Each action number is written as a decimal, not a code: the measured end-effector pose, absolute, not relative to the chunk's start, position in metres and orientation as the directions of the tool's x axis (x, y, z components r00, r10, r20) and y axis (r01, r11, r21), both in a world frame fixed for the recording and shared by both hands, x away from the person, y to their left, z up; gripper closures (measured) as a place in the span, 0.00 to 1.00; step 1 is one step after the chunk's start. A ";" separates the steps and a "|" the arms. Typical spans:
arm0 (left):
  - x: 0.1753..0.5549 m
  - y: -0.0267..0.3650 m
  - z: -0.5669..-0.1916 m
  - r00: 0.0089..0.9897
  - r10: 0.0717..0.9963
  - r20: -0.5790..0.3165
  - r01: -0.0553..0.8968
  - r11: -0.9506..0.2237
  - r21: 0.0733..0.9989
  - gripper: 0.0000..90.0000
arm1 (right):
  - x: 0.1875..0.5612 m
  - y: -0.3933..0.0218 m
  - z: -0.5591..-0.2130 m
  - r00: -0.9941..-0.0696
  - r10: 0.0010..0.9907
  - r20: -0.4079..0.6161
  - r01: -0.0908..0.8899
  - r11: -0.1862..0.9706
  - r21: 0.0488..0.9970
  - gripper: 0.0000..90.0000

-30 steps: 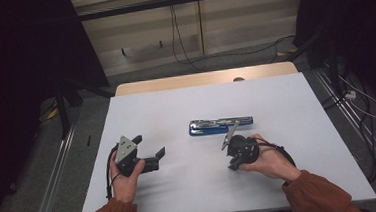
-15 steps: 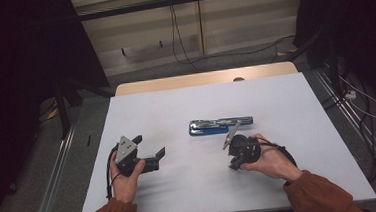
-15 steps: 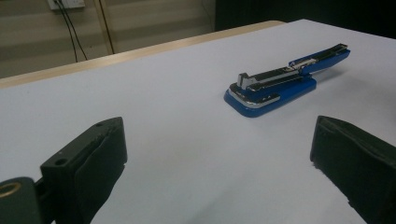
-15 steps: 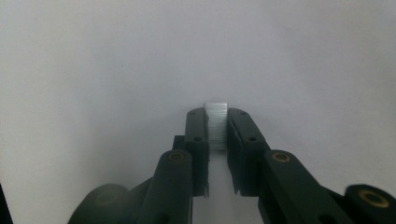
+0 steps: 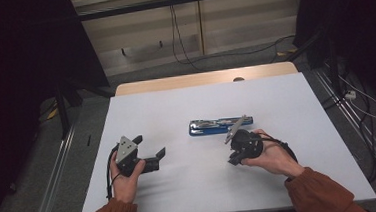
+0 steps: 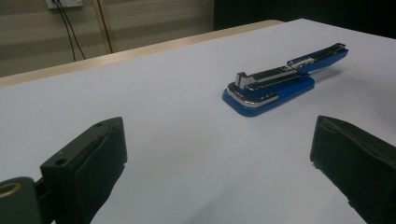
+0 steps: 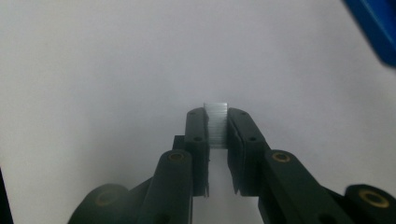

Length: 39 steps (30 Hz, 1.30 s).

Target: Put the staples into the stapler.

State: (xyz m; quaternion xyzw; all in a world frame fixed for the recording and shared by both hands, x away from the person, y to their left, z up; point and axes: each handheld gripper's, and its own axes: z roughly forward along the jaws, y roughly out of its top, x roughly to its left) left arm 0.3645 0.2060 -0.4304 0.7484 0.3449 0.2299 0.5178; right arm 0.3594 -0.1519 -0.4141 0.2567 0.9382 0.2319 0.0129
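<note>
A small silvery strip of metal staples (image 7: 215,122) is clamped between the two black jaws of the right tool (image 7: 215,126), held low over the white table (image 5: 296,108), with the strip's ribbed end standing out past the jaw tips. In the high view the right tool (image 5: 235,155) is seen just in front of a long blue stapler with a chrome top (image 5: 216,126), which lies flat near the middle of the table with its top arm swung open. The left tool (image 5: 151,147) is held well apart from the stapler, its jaws spread wide with nothing between them. In the left gripper view the stapler (image 6: 280,81) is seen beyond those jaws.
</note>
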 end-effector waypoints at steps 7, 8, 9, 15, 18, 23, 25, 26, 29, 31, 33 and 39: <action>0.365 0.206 -0.430 0.656 0.755 -0.011 0.276 -0.226 0.934 0.04 | 0.367 -0.155 -0.408 -0.870 0.485 0.088 0.465 0.747 0.475 0.88; 0.365 0.206 -0.430 0.656 0.755 -0.012 0.276 -0.225 0.934 0.04 | 0.368 -0.155 -0.407 -0.871 0.484 0.087 0.463 0.748 0.477 0.88; 0.364 0.206 -0.430 0.656 0.755 -0.011 0.276 -0.226 0.934 0.04 | 0.370 -0.156 -0.407 -0.875 0.478 0.082 0.454 0.748 0.485 0.88; 0.364 0.206 -0.431 0.659 0.752 -0.012 0.276 -0.227 0.934 0.04 | 0.376 -0.157 -0.399 -0.876 0.476 0.076 0.445 0.737 0.509 0.88; 0.364 0.206 -0.431 0.657 0.754 -0.013 0.278 -0.226 0.934 0.04 | 0.379 -0.157 -0.395 -0.878 0.474 0.070 0.437 0.732 0.522 0.88; 0.364 0.206 -0.430 0.660 0.752 -0.010 0.276 -0.229 0.933 0.04 | 0.384 -0.156 -0.391 -0.877 0.476 0.067 0.433 0.723 0.538 0.88; 0.364 0.206 -0.430 0.658 0.753 -0.014 0.277 -0.225 0.934 0.04 | 0.385 -0.155 -0.390 -0.877 0.475 0.066 0.433 0.724 0.536 0.88; 0.364 0.206 -0.430 0.658 0.753 -0.012 0.276 -0.227 0.934 0.04 | 0.386 -0.155 -0.390 -0.876 0.477 0.066 0.434 0.722 0.539 0.88; 0.364 0.206 -0.430 0.659 0.752 -0.009 0.275 -0.229 0.934 0.04 | 0.387 -0.154 -0.387 -0.880 0.472 0.058 0.423 0.721 0.549 0.88; 0.364 0.206 -0.430 0.658 0.753 -0.009 0.275 -0.228 0.934 0.04 | 0.388 -0.154 -0.385 -0.877 0.476 0.056 0.424 0.715 0.557 0.88; 0.364 0.206 -0.430 0.659 0.752 -0.009 0.274 -0.229 0.934 0.04 | 0.389 -0.154 -0.383 -0.876 0.479 0.054 0.423 0.711 0.563 0.88; 0.364 0.206 -0.430 0.658 0.753 -0.011 0.276 -0.228 0.934 0.04 | 0.394 -0.154 -0.378 -0.879 0.475 0.042 0.407 0.702 0.585 0.88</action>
